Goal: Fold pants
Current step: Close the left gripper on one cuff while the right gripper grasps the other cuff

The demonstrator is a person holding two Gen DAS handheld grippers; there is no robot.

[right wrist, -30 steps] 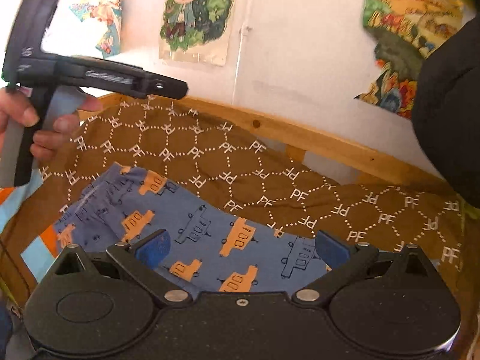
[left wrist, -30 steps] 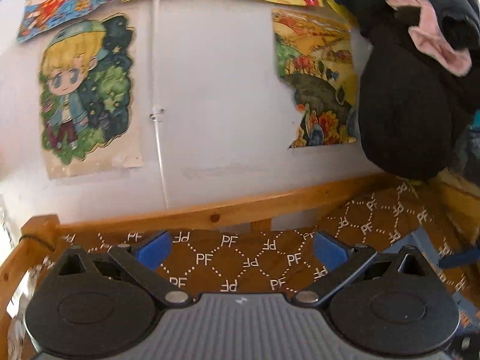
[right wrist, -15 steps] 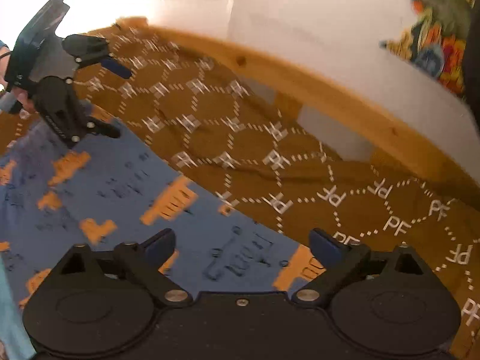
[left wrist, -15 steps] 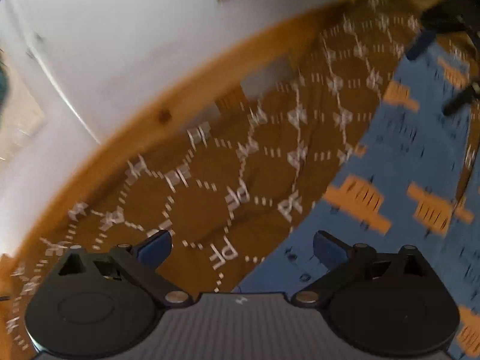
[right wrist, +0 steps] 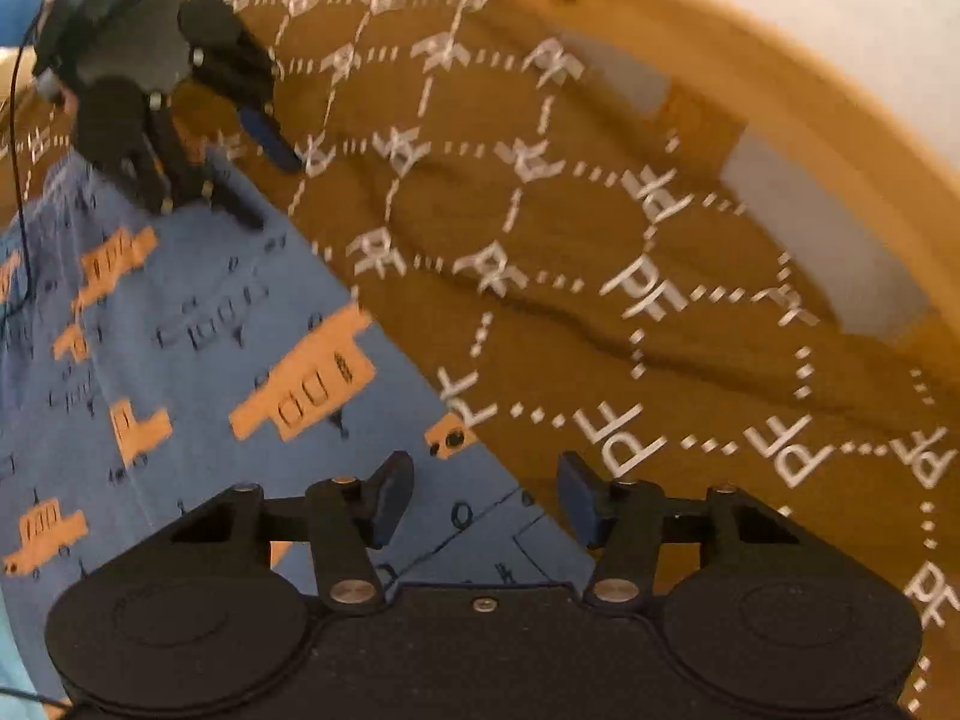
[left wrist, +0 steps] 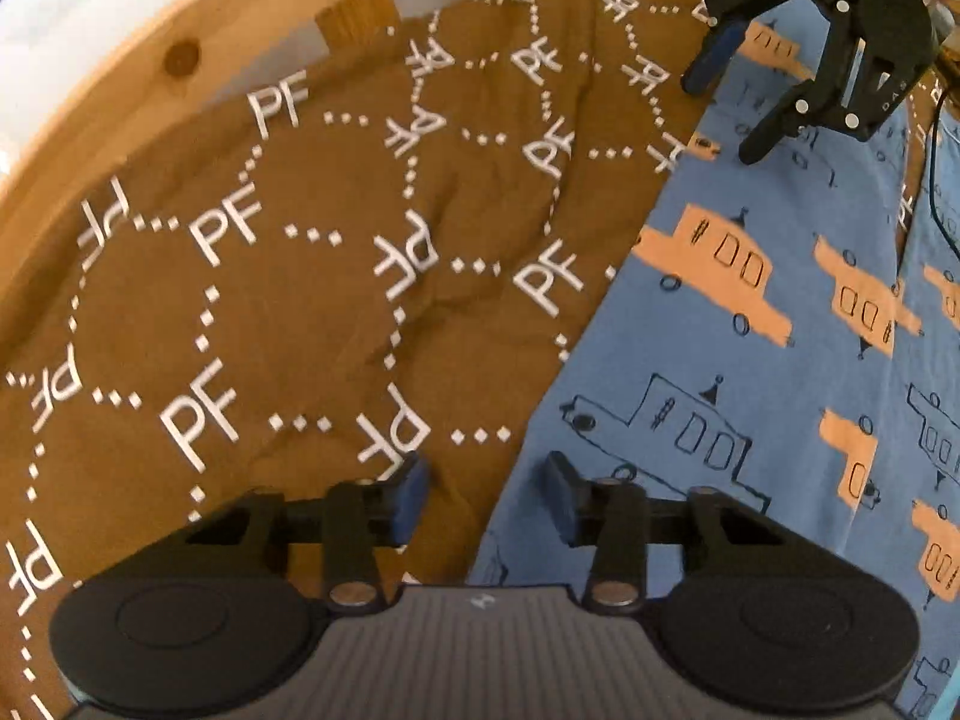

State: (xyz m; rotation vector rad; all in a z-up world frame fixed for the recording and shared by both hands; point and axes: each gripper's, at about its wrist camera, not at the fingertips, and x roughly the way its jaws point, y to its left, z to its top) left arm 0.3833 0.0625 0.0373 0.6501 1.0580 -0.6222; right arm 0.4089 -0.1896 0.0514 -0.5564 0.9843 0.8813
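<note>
Blue pants [left wrist: 750,360] printed with orange vehicles lie flat on a brown bedspread [left wrist: 300,300]. My left gripper [left wrist: 486,504] points down at their long edge. Its jaws are closing, with the cloth's edge in the gap between the pads and not pressed. Further along the same edge my right gripper [left wrist: 726,117] hovers. In the right wrist view the right gripper [right wrist: 485,501] is also closing, astride the pants [right wrist: 180,330] edge with a gap still showing. The left gripper [right wrist: 267,186] shows at the upper left.
The brown bedspread [right wrist: 570,240] carries white "PF" hexagon print and is slightly wrinkled. A wooden bed rail [left wrist: 150,78] runs along its far side, with a white wall behind it. A thin black cable [left wrist: 936,192] hangs at the right edge.
Both grippers have tipped down from facing the postered wall and sunk onto the pants' edge. Their jaws have narrowed from wide open.
</note>
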